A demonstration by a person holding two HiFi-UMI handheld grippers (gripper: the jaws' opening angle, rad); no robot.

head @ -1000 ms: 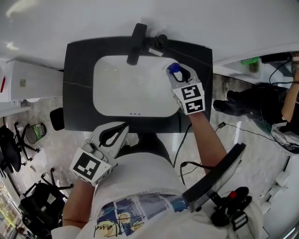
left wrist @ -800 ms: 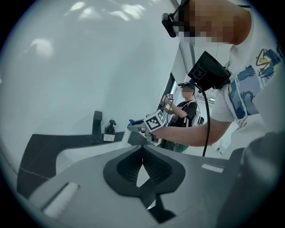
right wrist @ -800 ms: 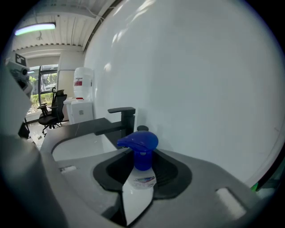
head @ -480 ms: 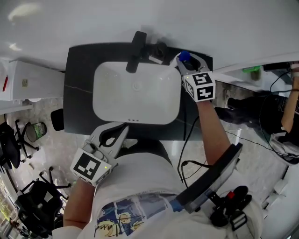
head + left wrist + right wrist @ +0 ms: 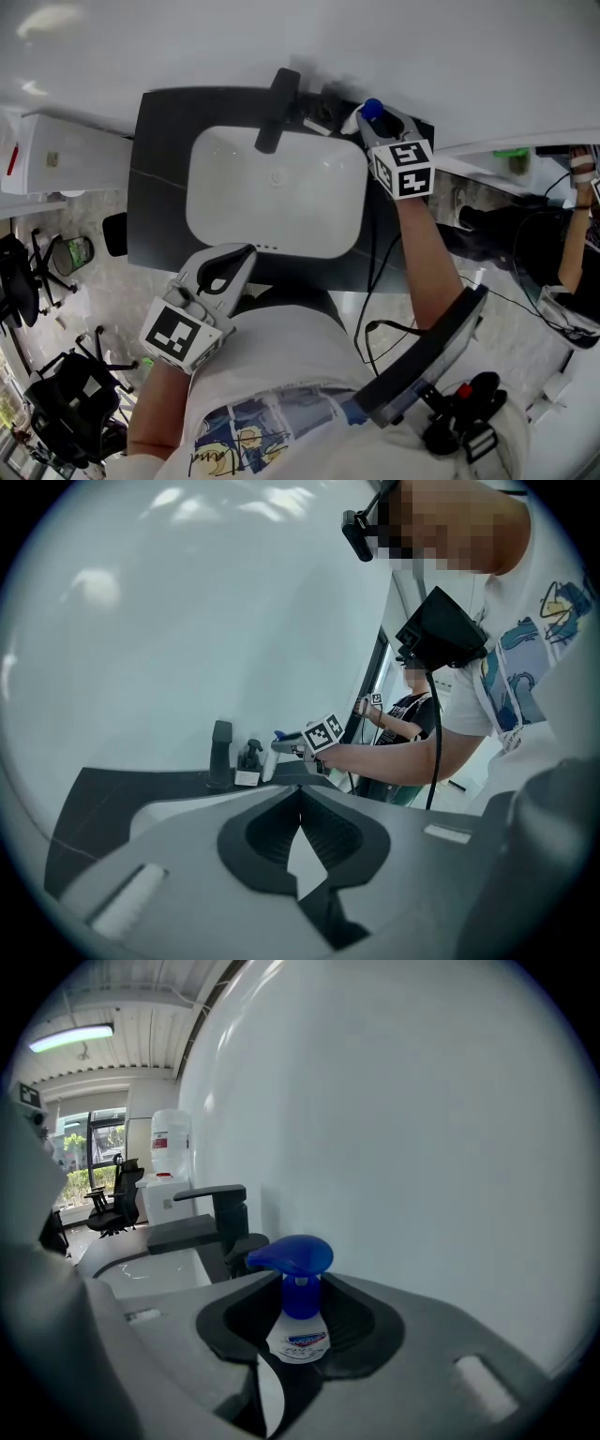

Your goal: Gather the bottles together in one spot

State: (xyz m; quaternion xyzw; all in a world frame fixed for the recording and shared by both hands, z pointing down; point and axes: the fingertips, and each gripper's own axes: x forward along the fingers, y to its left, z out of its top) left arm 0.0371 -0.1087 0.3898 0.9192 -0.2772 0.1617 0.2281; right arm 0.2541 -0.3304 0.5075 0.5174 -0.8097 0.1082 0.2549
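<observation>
A white bottle with a blue pump [image 5: 368, 113] hangs in my right gripper [image 5: 375, 127], whose jaws are shut on its neck [image 5: 299, 1314]. It is at the back right corner of the black counter [image 5: 159, 150], close to the wall. A small black pump bottle [image 5: 324, 110] stands just left of it beside the black faucet [image 5: 278, 97]. In the left gripper view the black pump bottle [image 5: 248, 761] and the white bottle [image 5: 269, 762] appear side by side. My left gripper [image 5: 246, 255] stays low near my body, off the counter's front edge, shut with nothing in it.
The white basin [image 5: 216, 164] fills the middle of the counter. A white cabinet [image 5: 56, 159] and office chairs [image 5: 23, 291] are to the left. Another person [image 5: 577, 216] and cables are on the right. A water dispenser [image 5: 169, 1162] stands far off.
My right gripper carried the white bottle from the basin's right rim back to the counter's rear right corner, beside the black pump bottle. The left gripper stayed put.
</observation>
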